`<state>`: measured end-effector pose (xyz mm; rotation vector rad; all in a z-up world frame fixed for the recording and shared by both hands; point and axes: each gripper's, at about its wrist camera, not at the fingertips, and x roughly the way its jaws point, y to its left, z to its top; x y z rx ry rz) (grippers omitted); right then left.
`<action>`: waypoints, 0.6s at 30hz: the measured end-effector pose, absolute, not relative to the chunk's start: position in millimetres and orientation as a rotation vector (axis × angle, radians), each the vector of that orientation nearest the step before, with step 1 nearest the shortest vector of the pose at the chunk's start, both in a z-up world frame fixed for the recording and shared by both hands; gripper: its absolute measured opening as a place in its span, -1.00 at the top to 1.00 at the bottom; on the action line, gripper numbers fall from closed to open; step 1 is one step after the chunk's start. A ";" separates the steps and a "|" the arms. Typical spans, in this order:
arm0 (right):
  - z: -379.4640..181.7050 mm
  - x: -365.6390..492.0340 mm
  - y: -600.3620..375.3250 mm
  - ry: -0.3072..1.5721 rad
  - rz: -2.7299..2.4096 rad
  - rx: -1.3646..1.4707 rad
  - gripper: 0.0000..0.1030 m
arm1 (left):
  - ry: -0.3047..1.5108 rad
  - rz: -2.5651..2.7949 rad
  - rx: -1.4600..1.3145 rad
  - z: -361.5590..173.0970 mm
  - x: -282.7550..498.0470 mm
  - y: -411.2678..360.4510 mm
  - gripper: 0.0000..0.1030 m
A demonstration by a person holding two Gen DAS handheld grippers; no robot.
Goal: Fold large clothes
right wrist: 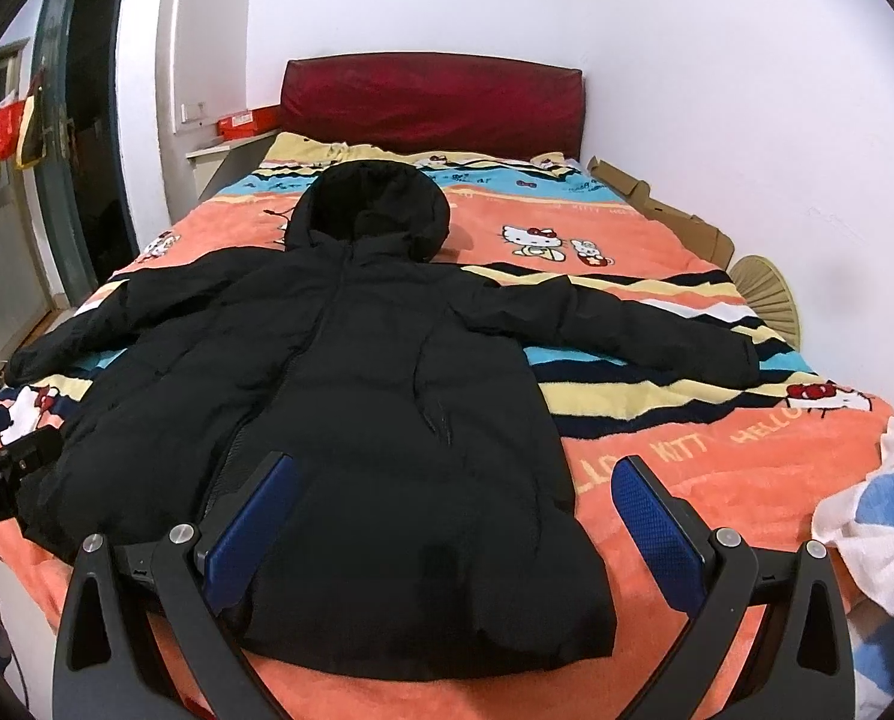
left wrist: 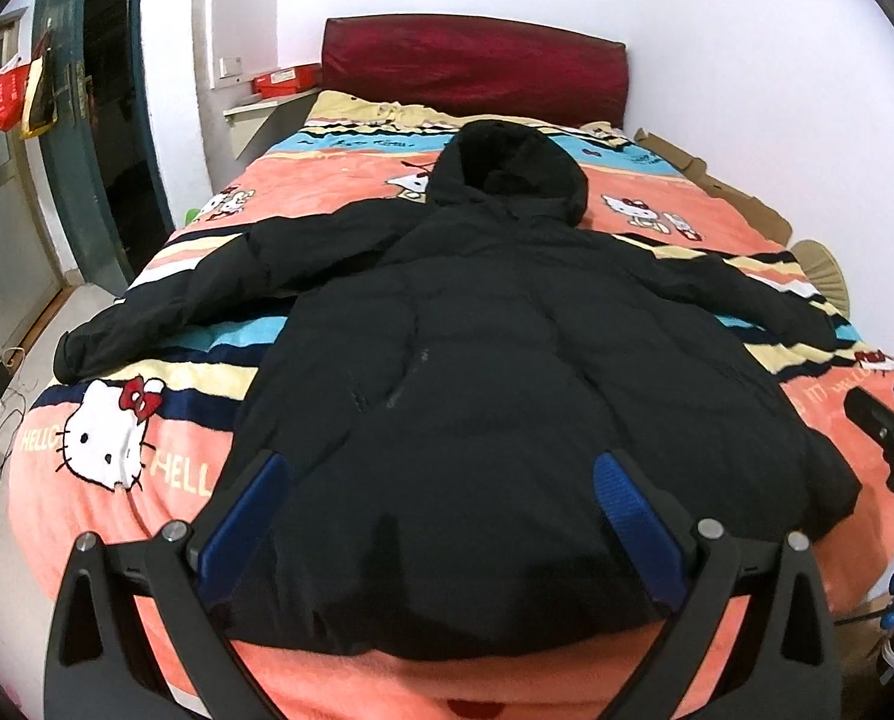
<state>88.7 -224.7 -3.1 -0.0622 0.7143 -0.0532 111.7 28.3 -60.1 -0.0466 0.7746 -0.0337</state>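
A large black hooded puffer jacket lies flat on the bed, hood toward the headboard and both sleeves spread out sideways; it also shows in the right wrist view. My left gripper is open and empty, held above the jacket's hem. My right gripper is open and empty, above the hem's right corner. The right gripper shows at the right edge of the left wrist view. The left gripper shows at the left edge of the right wrist view.
The bed carries an orange Hello Kitty blanket with a dark red headboard. Flattened cardboard and a straw fan lie along the right wall. A white and blue cloth lies at the bed's right corner. A doorway is at left.
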 end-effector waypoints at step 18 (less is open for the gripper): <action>-8.5 139.5 -207.2 0.746 -0.039 -0.131 -0.99 | 0.834 0.174 -0.313 -83.0 170.1 199.6 -0.99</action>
